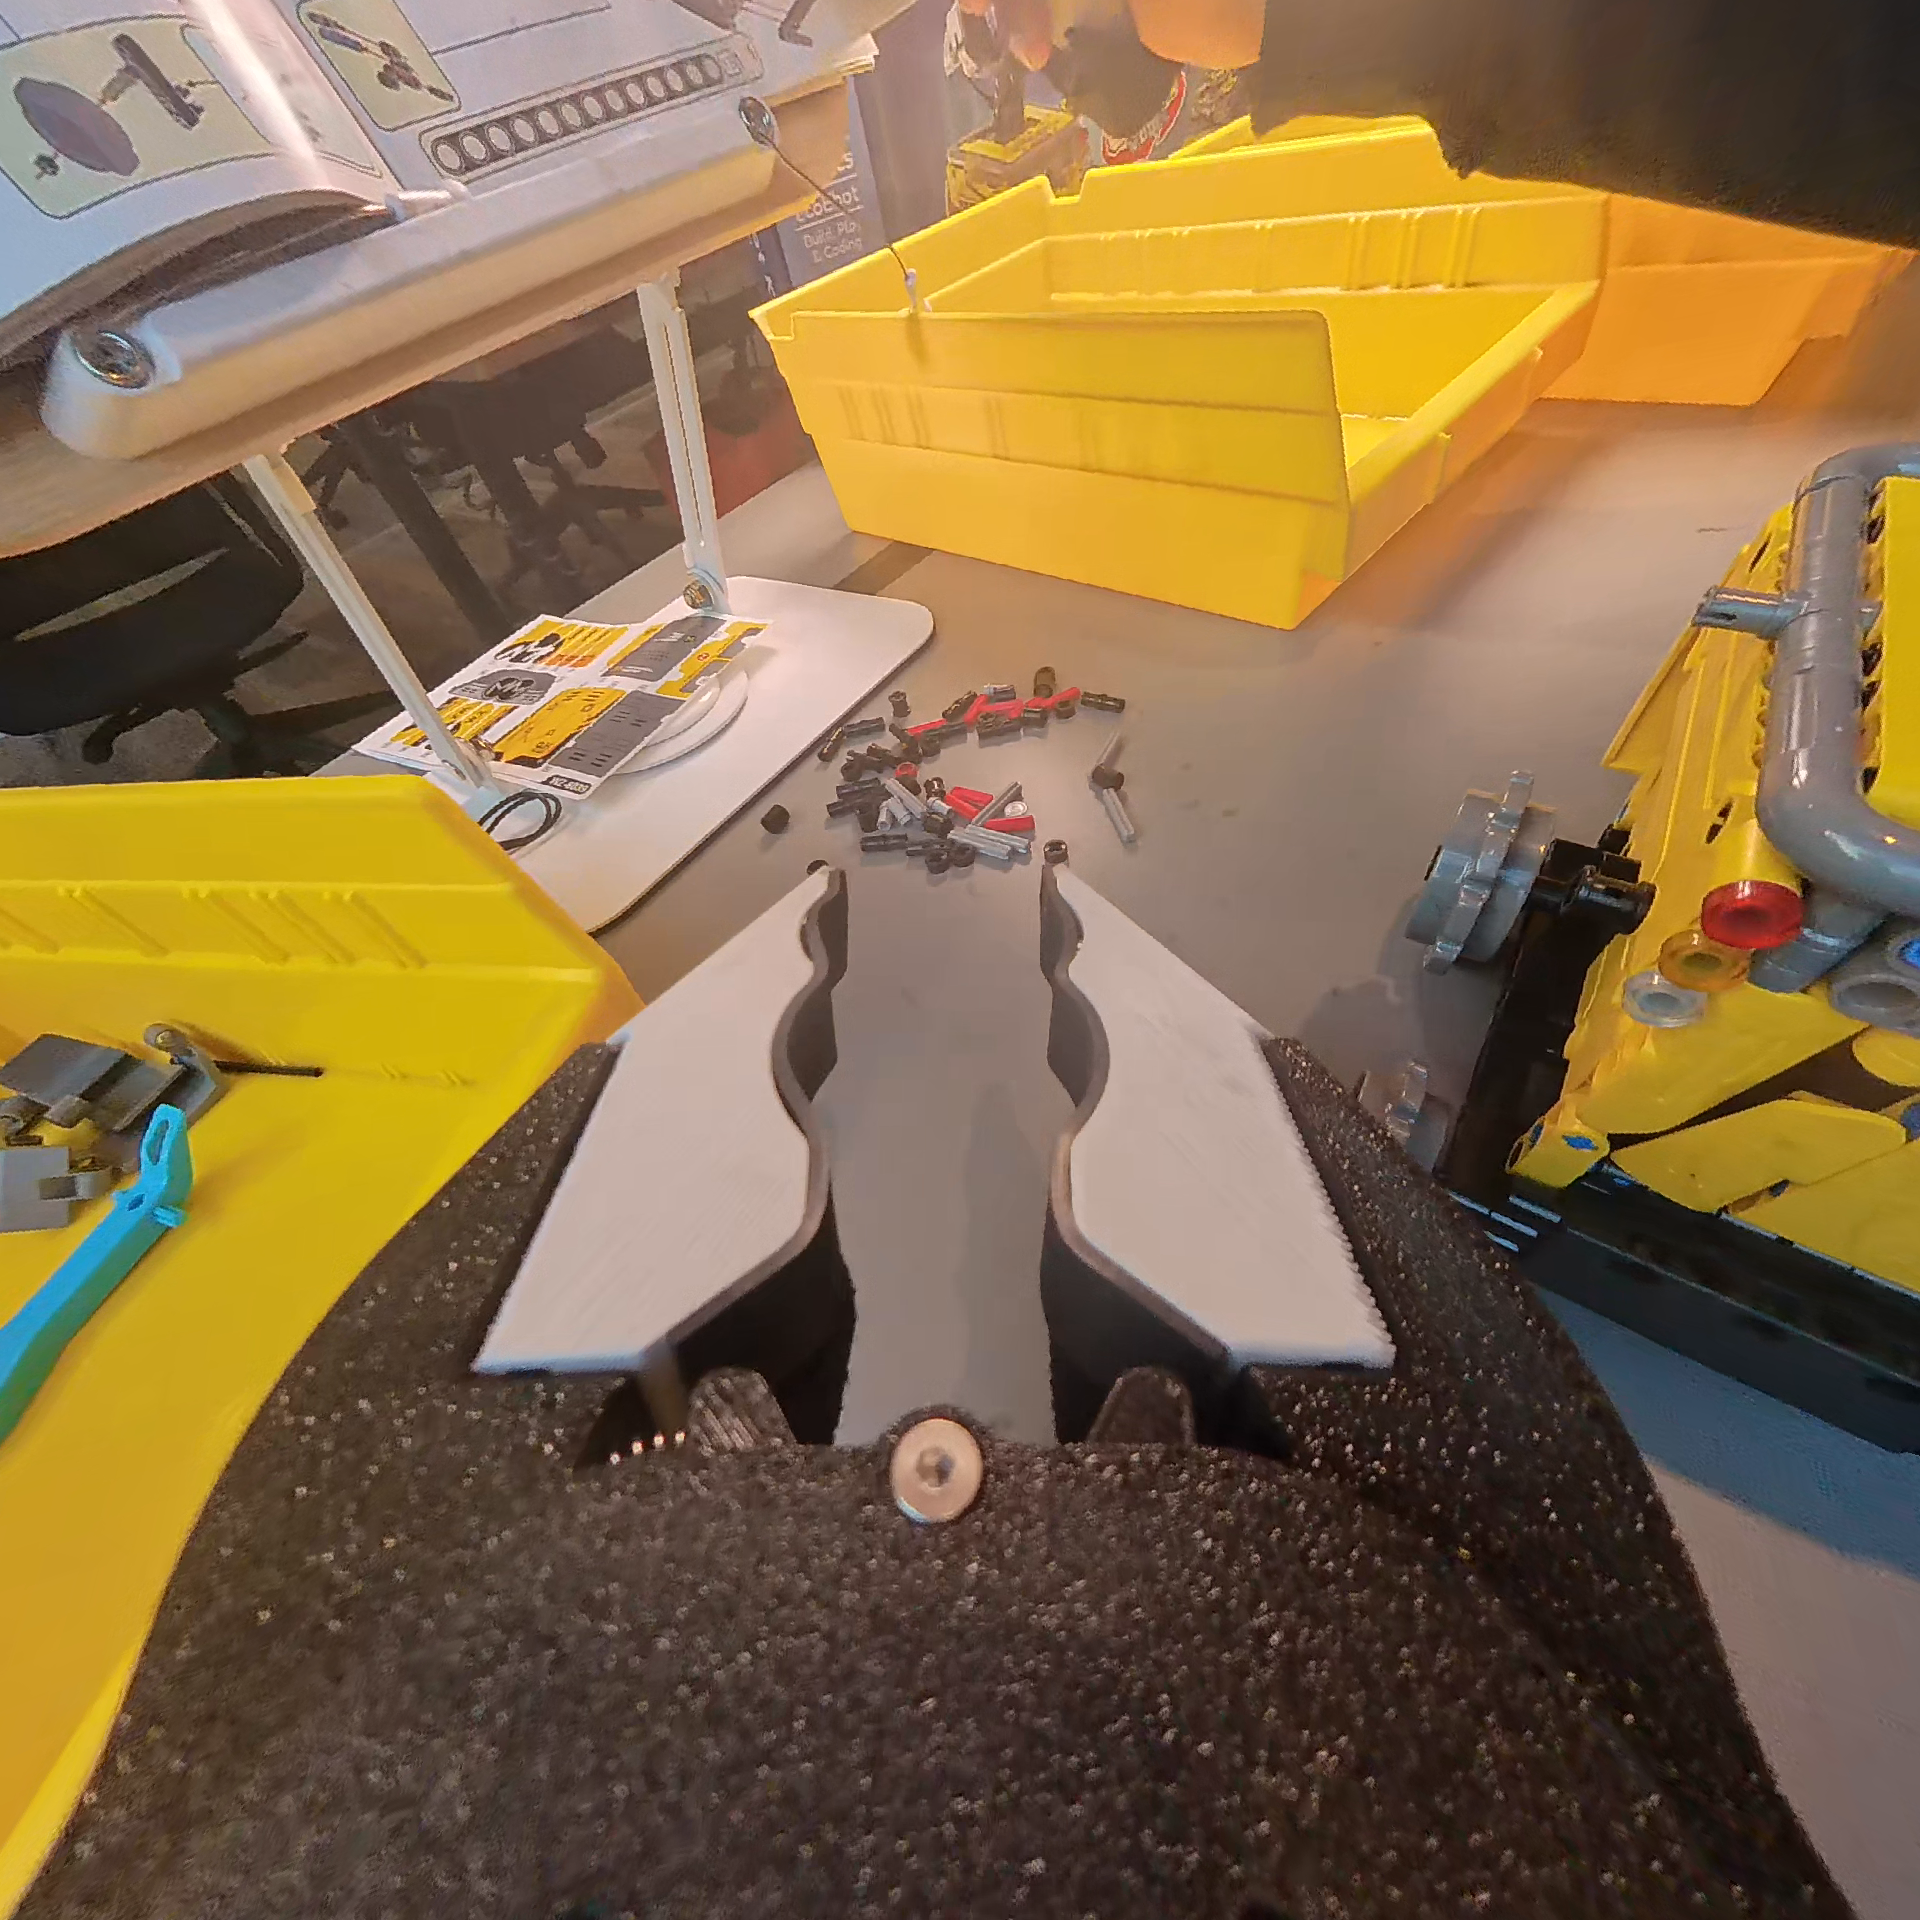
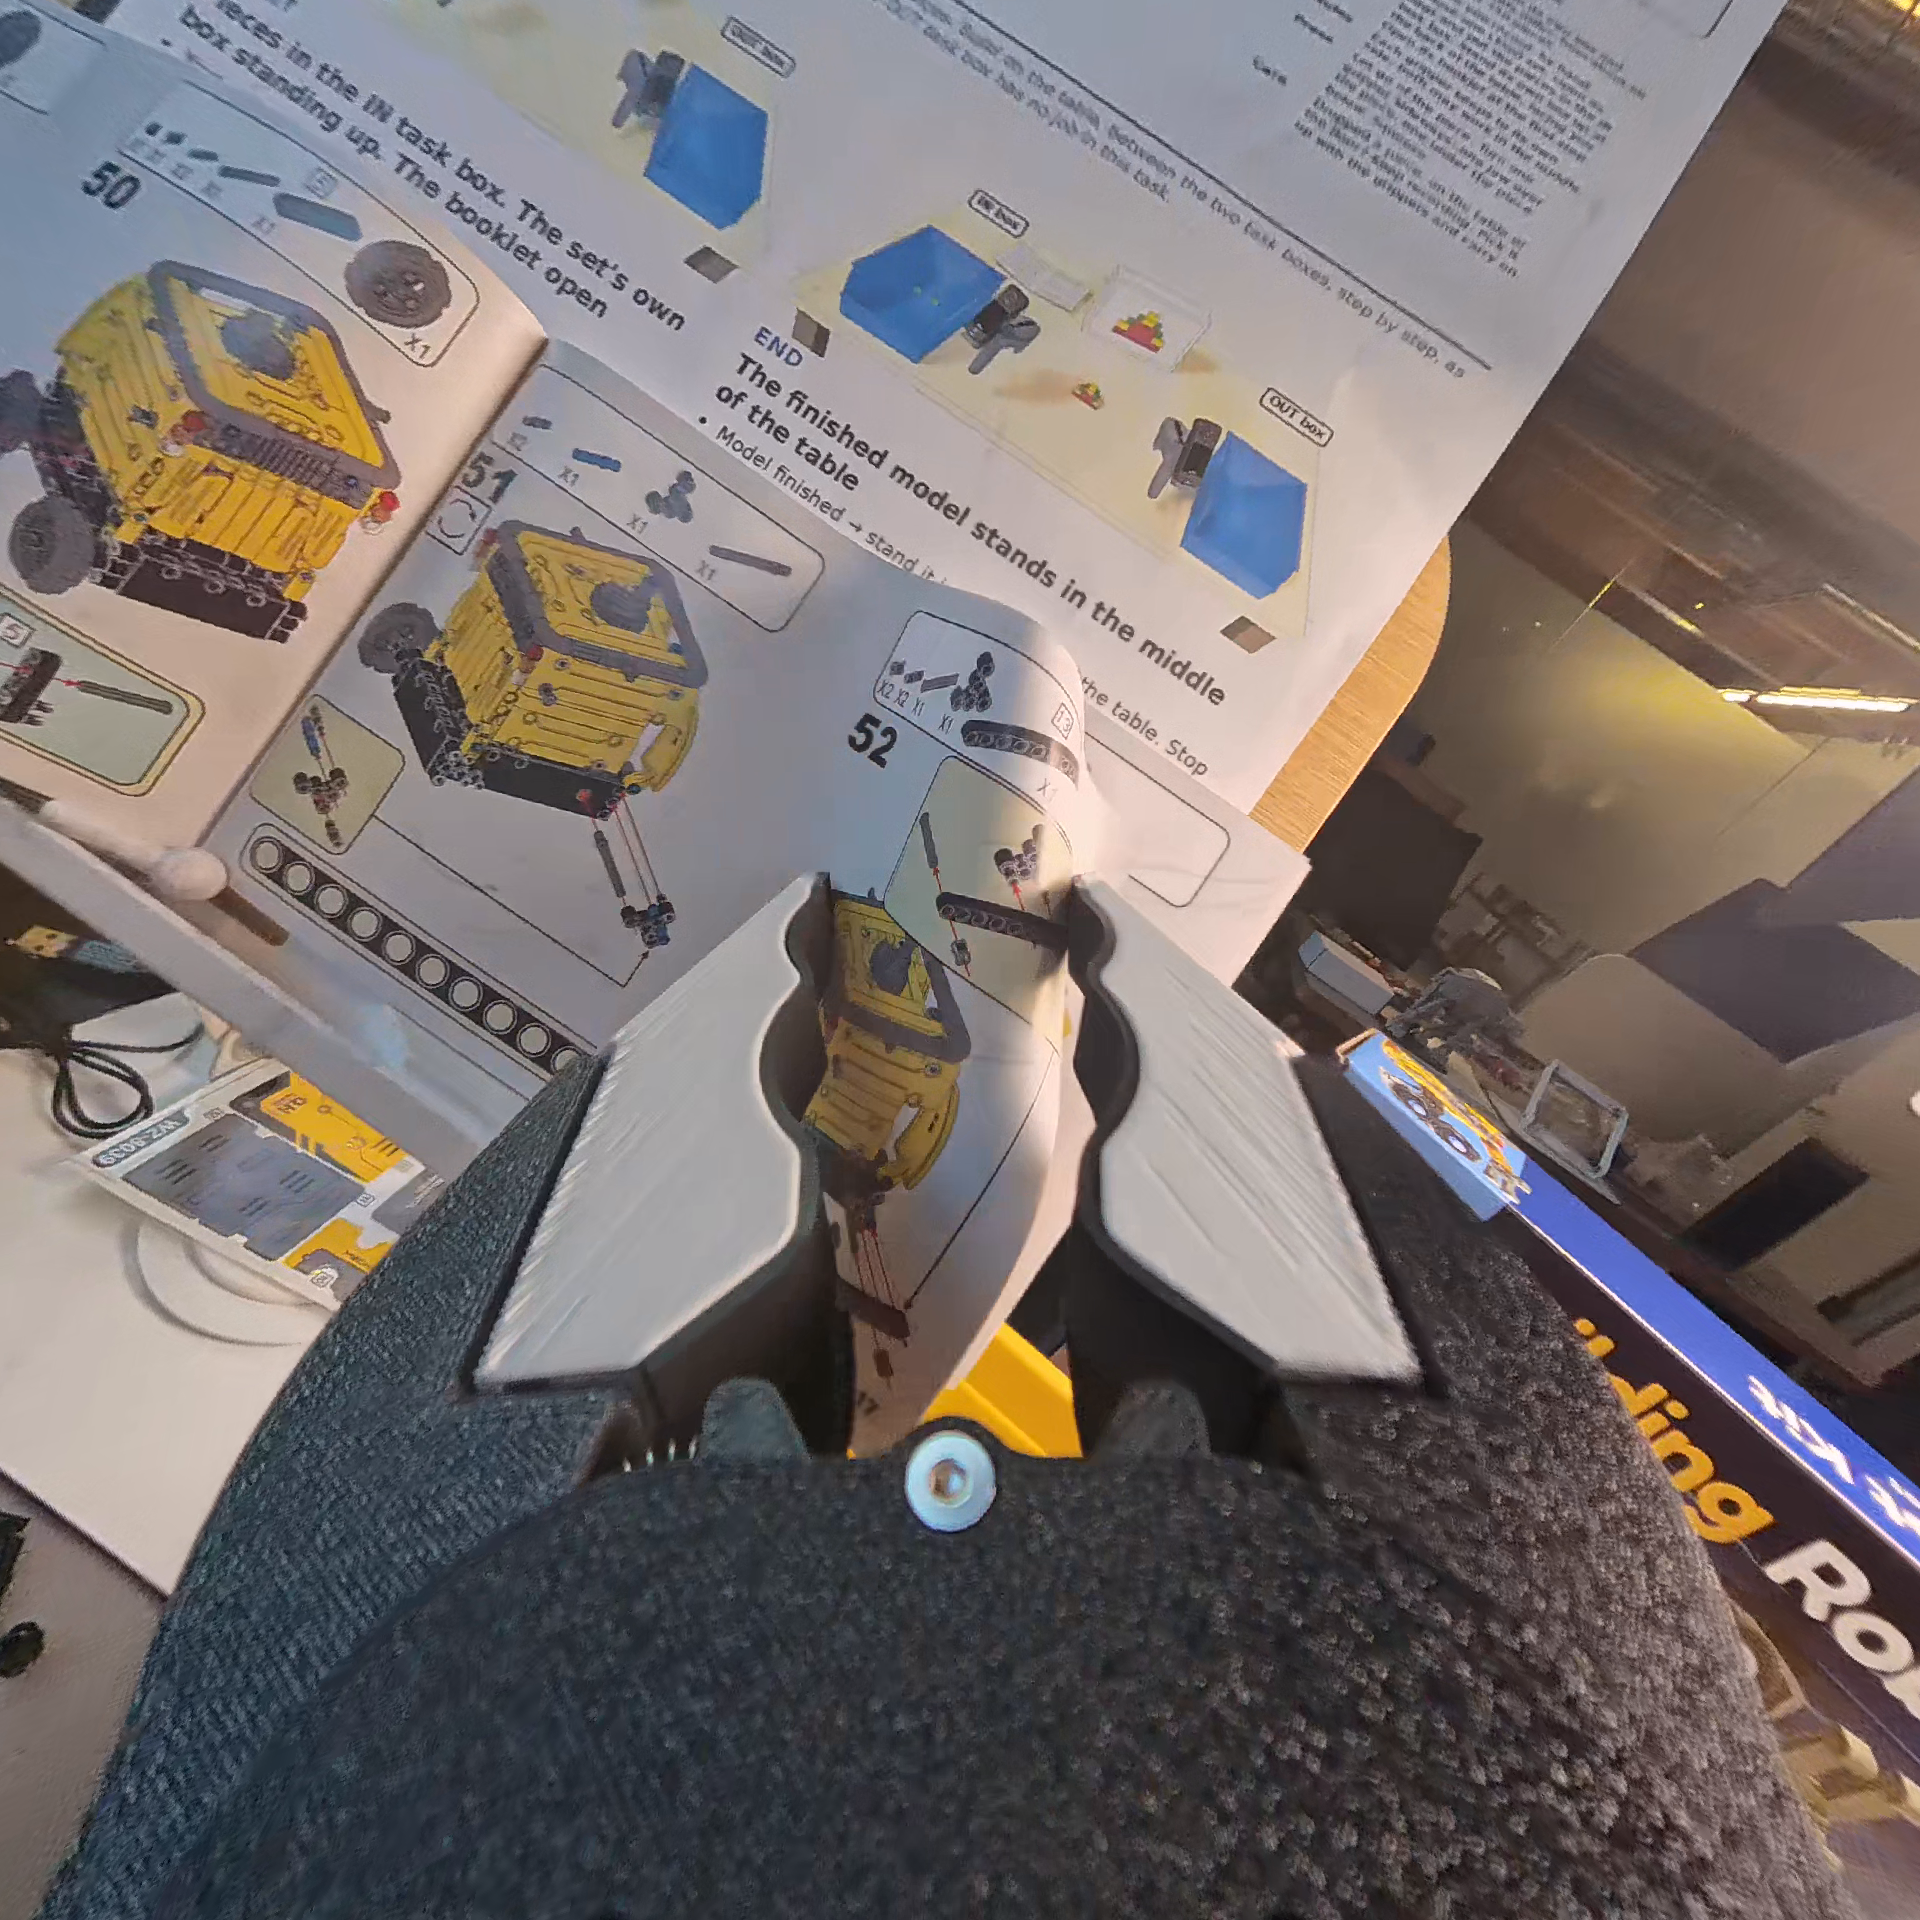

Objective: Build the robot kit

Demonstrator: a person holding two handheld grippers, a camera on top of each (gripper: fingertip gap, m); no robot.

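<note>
Left gripper (image 1: 940, 883) hangs open just near of the loose small parts (image 1: 951, 769) — right gripper (image 2: 951, 904) open around a curled booklet page (image 2: 966, 831), not pinching it.

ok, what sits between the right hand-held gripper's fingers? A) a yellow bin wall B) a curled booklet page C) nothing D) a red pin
B: in the right wrist view the right hand-held gripper has a curled page of the instruction booklet between its fingers.
</note>
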